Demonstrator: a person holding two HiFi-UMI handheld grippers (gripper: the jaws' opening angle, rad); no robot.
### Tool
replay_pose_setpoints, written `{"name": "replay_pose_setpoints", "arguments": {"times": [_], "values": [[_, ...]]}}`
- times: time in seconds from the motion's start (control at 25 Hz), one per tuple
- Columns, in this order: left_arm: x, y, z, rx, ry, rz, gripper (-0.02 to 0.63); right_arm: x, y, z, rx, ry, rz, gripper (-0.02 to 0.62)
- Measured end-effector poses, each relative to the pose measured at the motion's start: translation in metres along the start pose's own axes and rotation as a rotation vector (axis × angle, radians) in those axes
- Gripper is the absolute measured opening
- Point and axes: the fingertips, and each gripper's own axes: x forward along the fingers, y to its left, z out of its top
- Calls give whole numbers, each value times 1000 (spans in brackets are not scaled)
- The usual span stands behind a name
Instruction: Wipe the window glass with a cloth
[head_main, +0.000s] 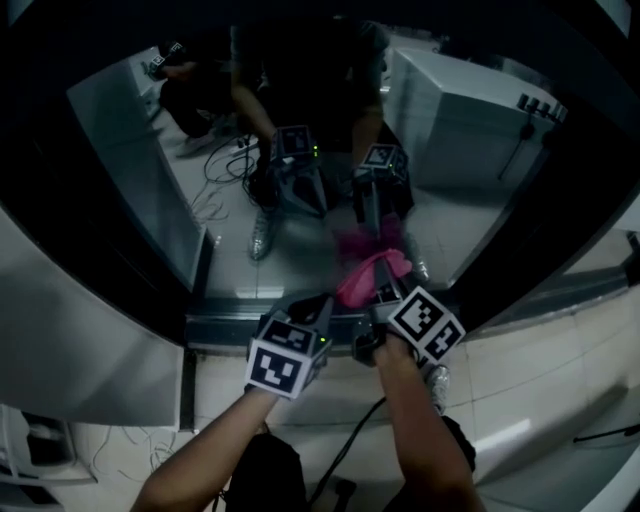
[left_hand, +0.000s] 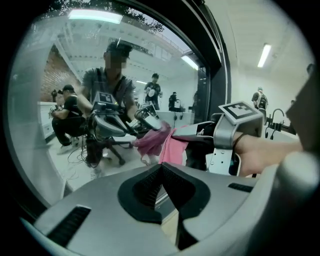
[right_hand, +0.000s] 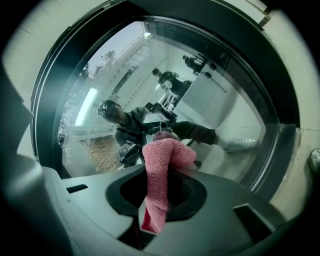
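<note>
Right now your left tongs are pressed together with nothing between them, just short of the window glass and above the metal sill. Just to their right, your right tongs are clamped on the pink cloth. Its folded end meets its own reflection on the glass. A dark cable lies on the floor between your arms.

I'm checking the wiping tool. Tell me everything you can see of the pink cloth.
The pink cloth looks like soft terry, folded into a thick band. The jaws of the right gripper are shut on it; its bunched top pokes beyond them against the window glass, one end hanging down between them.
</note>
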Motion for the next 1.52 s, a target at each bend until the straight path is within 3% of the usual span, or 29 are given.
{"name": "replay_pose_setpoints", "arguments": {"times": [0.32, 0.64, 1.52], "values": [[-18, -4, 47, 27, -74, 3, 0, -8, 56, 42, -51, -53, 67, 61], [-33, -7, 68, 9, -126, -5, 0, -8, 98, 62, -107, -55, 77, 61], [-94, 10, 155, 59, -269, 51, 0, -29, 241, 147, -221, -171, 246, 61]]}}
